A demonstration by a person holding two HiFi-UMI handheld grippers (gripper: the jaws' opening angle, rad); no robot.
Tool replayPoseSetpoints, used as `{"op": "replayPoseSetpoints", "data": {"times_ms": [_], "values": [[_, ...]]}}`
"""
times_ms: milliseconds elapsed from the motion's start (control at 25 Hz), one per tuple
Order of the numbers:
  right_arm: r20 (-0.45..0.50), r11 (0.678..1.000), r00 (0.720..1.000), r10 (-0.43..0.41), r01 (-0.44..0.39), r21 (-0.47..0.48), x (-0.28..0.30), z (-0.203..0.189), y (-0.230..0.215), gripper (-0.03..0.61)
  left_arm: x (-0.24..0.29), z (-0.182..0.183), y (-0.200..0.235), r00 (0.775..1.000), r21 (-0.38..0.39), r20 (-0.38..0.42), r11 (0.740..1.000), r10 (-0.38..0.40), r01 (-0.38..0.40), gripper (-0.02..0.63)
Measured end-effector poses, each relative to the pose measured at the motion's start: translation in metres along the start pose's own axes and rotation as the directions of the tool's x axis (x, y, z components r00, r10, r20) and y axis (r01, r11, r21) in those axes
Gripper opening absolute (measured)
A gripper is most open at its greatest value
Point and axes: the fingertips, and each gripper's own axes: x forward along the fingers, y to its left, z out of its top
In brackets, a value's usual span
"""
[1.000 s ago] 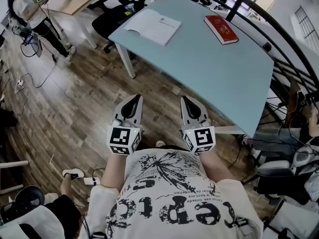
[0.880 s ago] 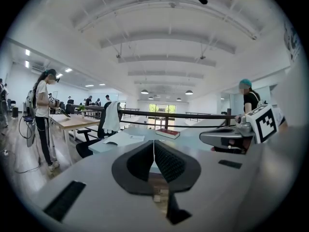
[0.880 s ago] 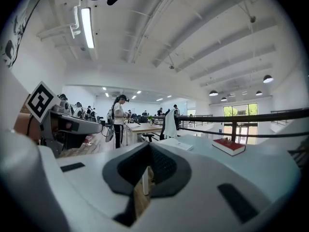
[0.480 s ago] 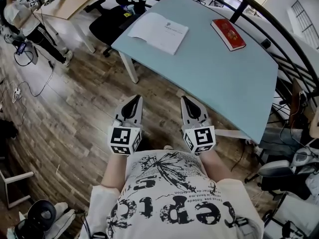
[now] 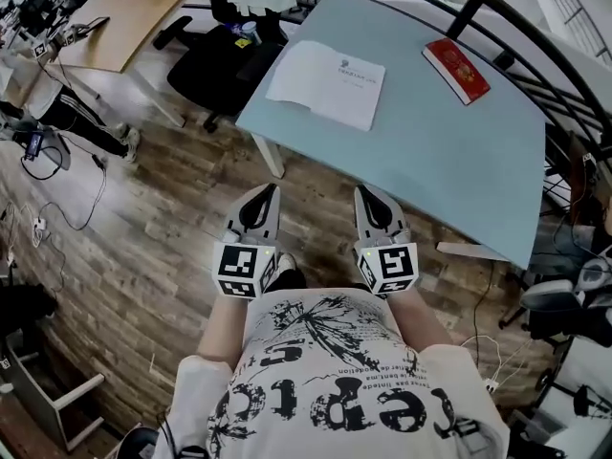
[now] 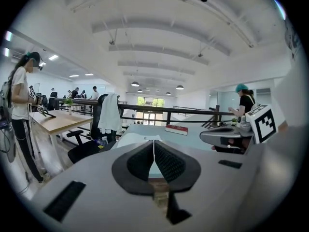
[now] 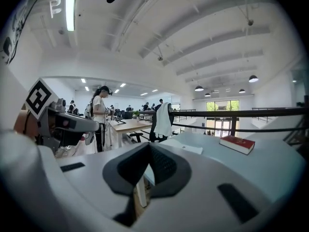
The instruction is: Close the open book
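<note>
Book (image 5: 327, 82): it lies open and flat, white pages up, near the far left corner of the pale blue table (image 5: 449, 170), close to the left edge. A red book (image 5: 456, 70), already shut, lies well apart from it toward the far right side. I judge that it is not the one to act on.

Nothing of the task is done. Both halves of the book are down on the table and neither gripper touches it. The left gripper (image 5: 267, 191) and right gripper (image 5: 364, 192) are held side by side close in front of the person's chest. They are over the wooden floor (image 5: 143, 218), short of the table's near edge and well apart from the book. In the left gripper view the 2 jaws are pressed together with nothing between them. In the right gripper view the jaws likewise meet at the tips and hold nothing.

What is left, as I judge it, is all of it: bring the grippers to the table and the book, and catch the edge of 1 half. Then swing that half over onto the other and let go with the book lying shut. With the book by the table's left edge, the left gripper seems the handier for the lift, though either might reach.
</note>
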Motion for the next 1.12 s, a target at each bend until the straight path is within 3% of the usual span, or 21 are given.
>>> {"op": "replayPoseSetpoints", "data": {"times_ms": [280, 480, 760, 1120], "values": [[-0.004, 0.991, 0.993, -0.122, 0.122, 0.060, 0.057, 0.014, 0.010, 0.008, 0.035, 0.019, 0.063, 0.995, 0.042, -0.018, 0.995, -0.095, 0.095, 0.021], [-0.017, 0.985, 0.986, -0.165, 0.166, 0.046, 0.085, 0.016, -0.006, 0.008, 0.072, 0.024, 0.075, 0.989, 0.032, -0.022, 0.988, -0.148, 0.149, 0.021], [-0.022, 0.981, 0.983, -0.185, 0.186, 0.049, 0.132, 0.018, -0.055, 0.008, 0.135, 0.032, 0.079, 0.985, 0.032, -0.030, 0.985, -0.168, 0.169, 0.021], [-0.033, 0.988, 0.988, -0.152, 0.153, 0.034, 0.187, 0.022, -0.113, 0.008, 0.215, 0.038, 0.080, 0.984, 0.022, -0.052, 0.985, -0.171, 0.172, 0.021]]}}
